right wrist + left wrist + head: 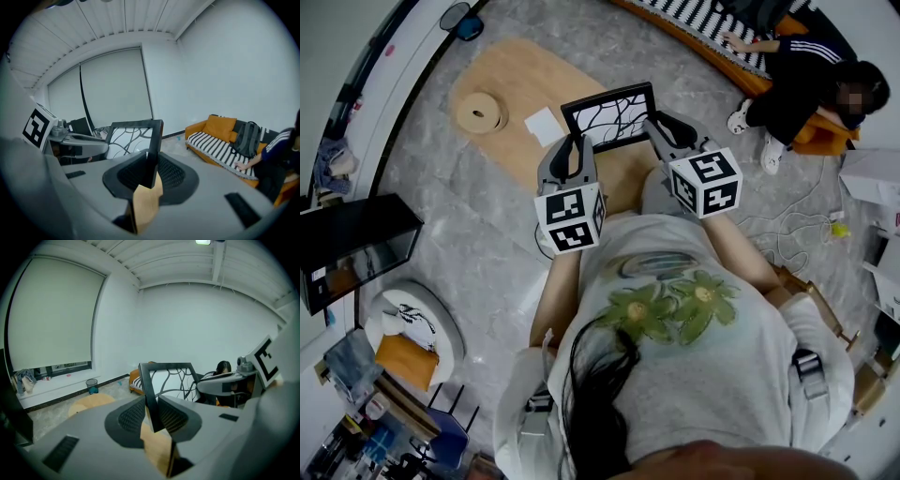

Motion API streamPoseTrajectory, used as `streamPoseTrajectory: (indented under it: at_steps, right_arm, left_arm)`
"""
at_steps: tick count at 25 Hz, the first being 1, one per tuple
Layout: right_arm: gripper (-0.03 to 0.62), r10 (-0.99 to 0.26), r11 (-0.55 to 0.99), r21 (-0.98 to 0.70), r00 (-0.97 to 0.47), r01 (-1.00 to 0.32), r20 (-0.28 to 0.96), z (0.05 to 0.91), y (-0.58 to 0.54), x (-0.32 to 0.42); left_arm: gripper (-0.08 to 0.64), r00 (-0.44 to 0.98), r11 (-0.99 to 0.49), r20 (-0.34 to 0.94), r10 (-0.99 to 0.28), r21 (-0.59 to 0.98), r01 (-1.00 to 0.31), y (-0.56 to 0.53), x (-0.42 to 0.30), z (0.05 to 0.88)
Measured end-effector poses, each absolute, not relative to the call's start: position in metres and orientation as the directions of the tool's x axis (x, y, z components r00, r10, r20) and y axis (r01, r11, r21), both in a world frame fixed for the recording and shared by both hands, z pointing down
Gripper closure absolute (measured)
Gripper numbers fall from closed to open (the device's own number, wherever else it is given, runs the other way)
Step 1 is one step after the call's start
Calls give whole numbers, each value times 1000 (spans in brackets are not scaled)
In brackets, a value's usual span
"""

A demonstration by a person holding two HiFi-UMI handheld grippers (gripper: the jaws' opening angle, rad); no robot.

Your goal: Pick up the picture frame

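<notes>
A black picture frame (609, 114) with a white branch-pattern print is held up off the wooden table (525, 89), one gripper on each side. My left gripper (574, 155) is shut on its left edge; in the left gripper view the frame's black bar (149, 392) runs down between the pads. My right gripper (664, 131) is shut on the right edge, and the right gripper view shows that side bar (153, 150) pinched between the ribbed pads. The frame stands tilted toward me.
On the light wooden table lie a tape roll (480, 112) and a white paper (544, 126). A person (811, 84) sits on the floor by a striped orange sofa (225, 140). A waste bin (92, 386) stands by the wall. Cables (787, 234) trail over the grey floor.
</notes>
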State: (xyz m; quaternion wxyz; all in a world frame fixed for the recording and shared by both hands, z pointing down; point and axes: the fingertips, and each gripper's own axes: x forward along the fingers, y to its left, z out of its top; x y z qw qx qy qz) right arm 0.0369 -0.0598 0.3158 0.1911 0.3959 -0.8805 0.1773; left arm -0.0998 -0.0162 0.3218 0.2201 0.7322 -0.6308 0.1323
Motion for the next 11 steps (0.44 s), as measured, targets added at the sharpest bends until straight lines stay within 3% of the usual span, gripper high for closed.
streamPoseTrajectory:
  at_steps: [11]
  right_arm:
    - [509, -630, 624, -156, -611, -766, 481, 319, -59, 40]
  left_arm:
    - [462, 172, -107, 473, -864, 162, -981, -15, -97, 325]
